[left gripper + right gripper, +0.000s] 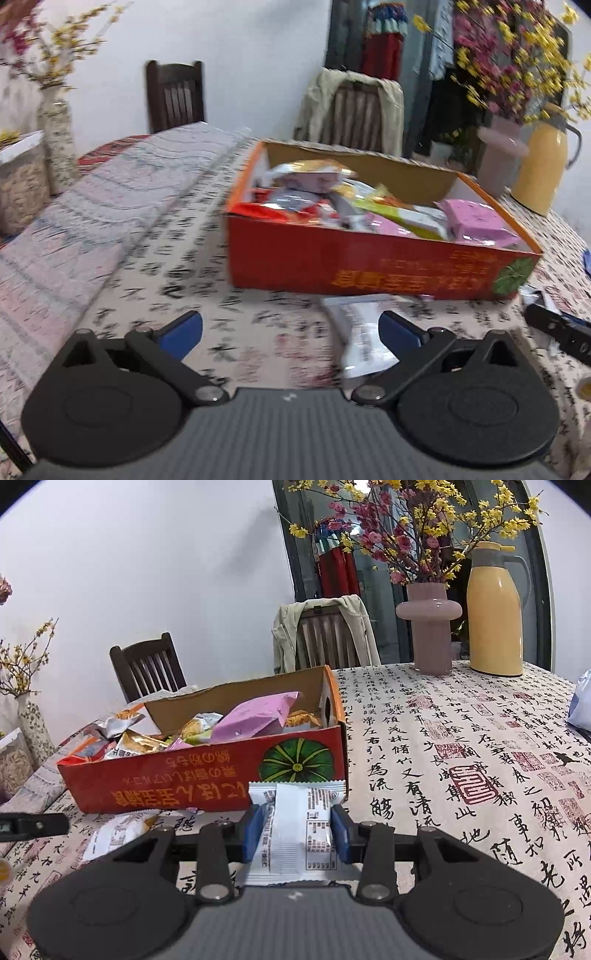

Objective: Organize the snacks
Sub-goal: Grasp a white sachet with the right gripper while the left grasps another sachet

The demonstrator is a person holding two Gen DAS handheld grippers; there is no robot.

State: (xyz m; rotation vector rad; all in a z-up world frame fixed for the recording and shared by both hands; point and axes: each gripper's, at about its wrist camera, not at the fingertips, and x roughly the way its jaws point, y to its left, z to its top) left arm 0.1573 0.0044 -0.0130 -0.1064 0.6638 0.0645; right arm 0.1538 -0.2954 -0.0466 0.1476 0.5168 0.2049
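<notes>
A red cardboard box (369, 266) holds several snack packets, pink, orange and silver; it also shows in the right wrist view (184, 779). My left gripper (291, 328) is open and empty above the tablecloth, short of the box. A white snack packet (364, 336) lies on the cloth by its right finger, in front of the box. My right gripper (295, 830) is shut on another white snack packet (295, 827), held just in front of the box's near right corner. The loose packet also shows in the right wrist view (118, 830), lying left of it.
The table has a calligraphy-print cloth (461, 775). A pink vase of flowers (430, 627) and a yellow thermos (495, 616) stand at the far right. Two wooden chairs (147, 668) stand behind. A patterned vase (57, 144) and a jar (18, 184) stand at left.
</notes>
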